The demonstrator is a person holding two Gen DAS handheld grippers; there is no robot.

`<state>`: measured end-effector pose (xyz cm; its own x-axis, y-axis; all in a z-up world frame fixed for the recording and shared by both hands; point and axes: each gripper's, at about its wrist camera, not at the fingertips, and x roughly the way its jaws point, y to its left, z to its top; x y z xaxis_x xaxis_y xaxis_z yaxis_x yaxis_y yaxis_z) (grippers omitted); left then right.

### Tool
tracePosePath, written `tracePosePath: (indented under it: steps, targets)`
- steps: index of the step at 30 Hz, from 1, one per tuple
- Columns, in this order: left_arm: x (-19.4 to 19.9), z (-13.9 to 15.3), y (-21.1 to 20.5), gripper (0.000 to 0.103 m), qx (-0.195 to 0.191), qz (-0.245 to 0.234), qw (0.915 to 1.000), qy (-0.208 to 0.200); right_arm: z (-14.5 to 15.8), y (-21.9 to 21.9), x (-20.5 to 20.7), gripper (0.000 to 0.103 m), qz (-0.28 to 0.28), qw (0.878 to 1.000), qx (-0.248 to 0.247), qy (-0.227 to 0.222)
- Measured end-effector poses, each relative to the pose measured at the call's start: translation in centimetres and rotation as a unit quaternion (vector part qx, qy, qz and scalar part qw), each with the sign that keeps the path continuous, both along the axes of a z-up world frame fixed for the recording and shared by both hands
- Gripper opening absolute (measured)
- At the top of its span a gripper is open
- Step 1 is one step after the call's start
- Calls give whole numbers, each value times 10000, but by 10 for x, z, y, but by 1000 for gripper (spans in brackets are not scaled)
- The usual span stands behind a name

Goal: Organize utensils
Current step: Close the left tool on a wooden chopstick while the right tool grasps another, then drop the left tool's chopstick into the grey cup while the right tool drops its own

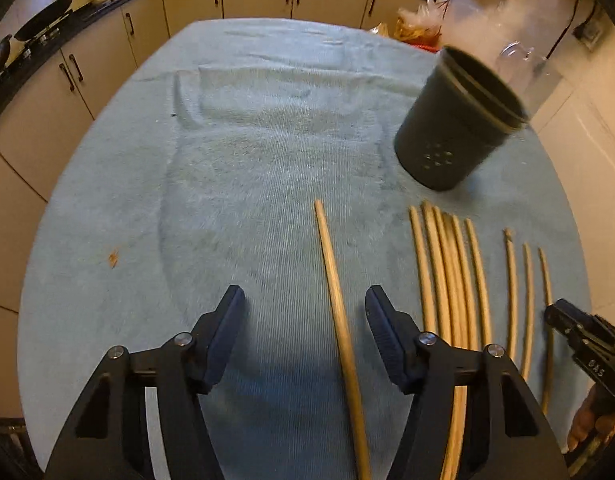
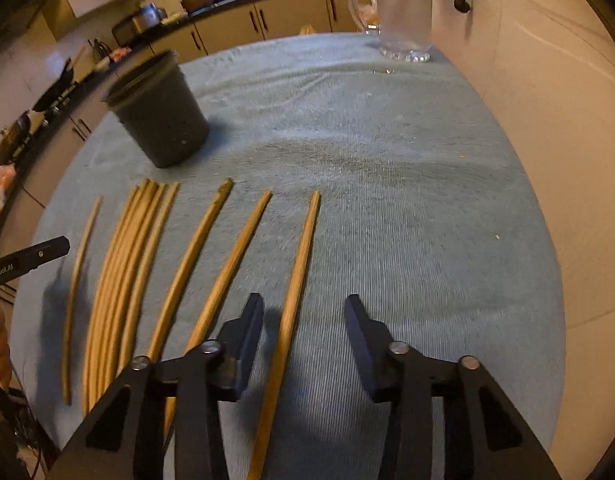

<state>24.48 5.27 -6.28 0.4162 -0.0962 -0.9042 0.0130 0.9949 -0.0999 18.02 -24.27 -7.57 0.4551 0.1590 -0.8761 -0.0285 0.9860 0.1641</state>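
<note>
A: Nearest, the left gripper (image 1: 305, 330) is hovering with its jaws released around the leftmost chopstick (image 1: 338, 320), pads not touching it. The right gripper (image 2: 303, 340) is straddling the rightmost chopstick (image 2: 292, 304), jaws also apart.

B: How are they lying?

A: Flat on the towel-covered surface (image 1: 247, 152), long axes running away from the cameras, tips pointing toward the dark holder (image 1: 457, 120). A bundle (image 1: 447, 272) is lying between the two.

B: Handling?

A: They're looking light, stiff, thin and likely to roll; I'd be pinching across the shaft near the middle. The holder is standing beyond, a glass mug (image 2: 403, 12) farther back.
</note>
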Motion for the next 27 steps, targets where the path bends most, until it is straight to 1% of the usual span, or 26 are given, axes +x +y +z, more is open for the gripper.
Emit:
tracePosePath:
  steps: [2, 4, 6, 12, 14, 15, 16, 17, 18, 20, 23, 27]
  targets:
    - [10, -7, -4, 60, 68, -51, 9999, 90, 1, 0, 7, 40, -15, 9999, -102, 42]
    - [17, -10, -11, 60, 285, -111, 9995, 25, 2, 2, 15, 38, -8, 9998, -204, 85]
    - [22, -11, -15, 60, 393, -158, 9991, 43, 2, 6, 24, 38, 43, 9993, -341, 151]
    - [34, -13, -20, 60, 611, -259, 9978, 76, 3, 12, 47, 38, 159, 9965, -639, 509]
    - [38, -13, -21, 60, 596, -342, 9975, 144, 2, 13, 60, 36, 192, 9954, -642, 679]
    - [35, -11, -21, 54, 582, -335, 9976, 174, 2, 13, 65, 30, 202, 9951, -646, 727]
    - [34, -9, -20, 28, 575, -295, 9978, 132, 2, 12, 70, 13, 214, 9948, -654, 748]
    - [33, -8, -19, 11, 560, -285, 9980, 67, 2, 11, 75, 9, 203, 9949, -626, 762]
    - [31, -6, -17, 6, 482, -280, 9984, 67, 3, 10, 76, 8, 178, 9953, -564, 768]
    - [27, -3, -14, 5, 209, -212, 9995, 57, 4, 5, 77, 6, 98, 9965, -395, 736]
    - [8, 13, -12, 5, 209, -211, 9993, -230, 14, -4, 67, 6, 76, 9988, -137, 472]
    - [-26, 49, -11, 5, 84, -342, 9972, -654, 46, -14, 41, 6, 96, 9999, 43, -86]
